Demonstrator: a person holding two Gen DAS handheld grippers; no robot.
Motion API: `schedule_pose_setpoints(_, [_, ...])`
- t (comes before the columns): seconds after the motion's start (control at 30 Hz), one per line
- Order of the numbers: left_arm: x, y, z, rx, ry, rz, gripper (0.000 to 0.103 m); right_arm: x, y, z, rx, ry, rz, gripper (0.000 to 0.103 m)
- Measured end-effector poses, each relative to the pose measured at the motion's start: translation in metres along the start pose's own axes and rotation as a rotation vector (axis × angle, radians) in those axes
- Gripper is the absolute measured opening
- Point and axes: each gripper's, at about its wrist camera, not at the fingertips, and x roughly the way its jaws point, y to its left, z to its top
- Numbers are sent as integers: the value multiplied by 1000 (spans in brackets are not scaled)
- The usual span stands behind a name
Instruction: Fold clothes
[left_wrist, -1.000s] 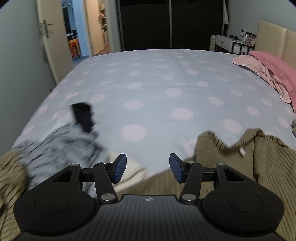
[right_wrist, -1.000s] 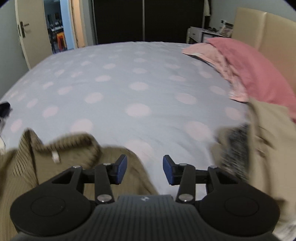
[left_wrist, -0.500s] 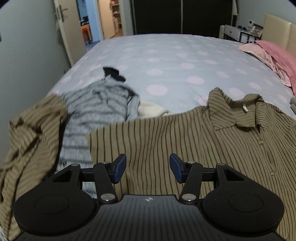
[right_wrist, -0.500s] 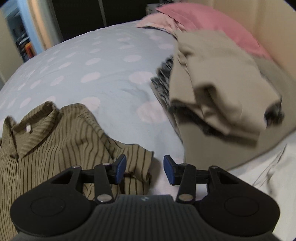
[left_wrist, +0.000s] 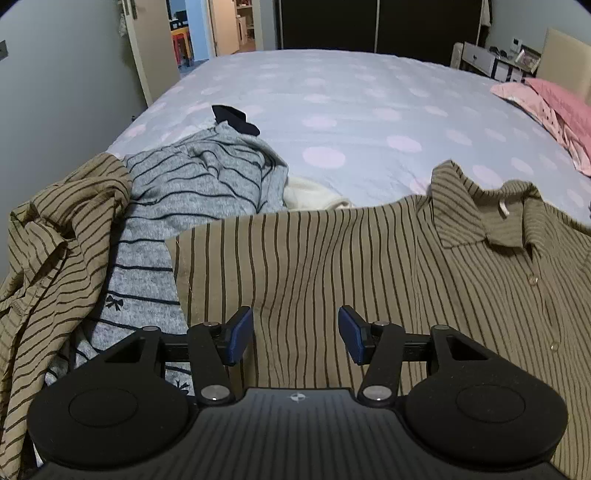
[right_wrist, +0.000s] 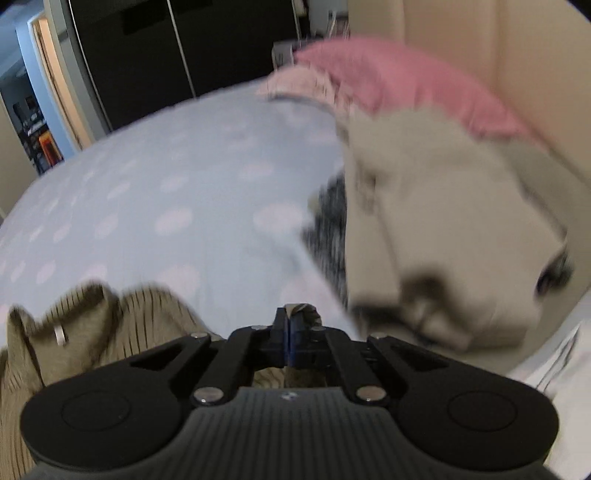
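Observation:
An olive shirt with dark stripes (left_wrist: 332, 258) lies spread face up on the bed, collar (left_wrist: 480, 206) toward the far right. My left gripper (left_wrist: 295, 332) hovers over the shirt's left part with its blue pads apart, so it is open and the cloth lies below the gap. In the blurred right wrist view my right gripper (right_wrist: 288, 328) has its pads pressed together, and a bit of the striped shirt (right_wrist: 140, 314) pokes out above them. It is shut on the shirt's right edge.
A grey striped sweater (left_wrist: 192, 199), crumpled olive striped cloth (left_wrist: 55, 240), a cream piece (left_wrist: 314, 192) and a dark item (left_wrist: 232, 116) lie at the left. A stack of folded beige clothes (right_wrist: 443, 221) sits right, by pink pillows (right_wrist: 406, 81). The dotted bedcover (left_wrist: 351, 110) stretches beyond.
My right gripper swung right toward the beige stack, then closed on the shirt's edge. The left gripper drew back and tilted down over the shirt and stayed open.

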Motion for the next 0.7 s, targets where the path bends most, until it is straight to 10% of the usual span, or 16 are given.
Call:
schedule_pose_setpoints(0.43, [6,22,-3,-24,16,30,49,41,-6,65,-90,-4,-258,1])
schedule_pose_setpoints(0.7, [-4,42,2,-66,-19,54,49,29,-9,51,-77,-26,-243,37])
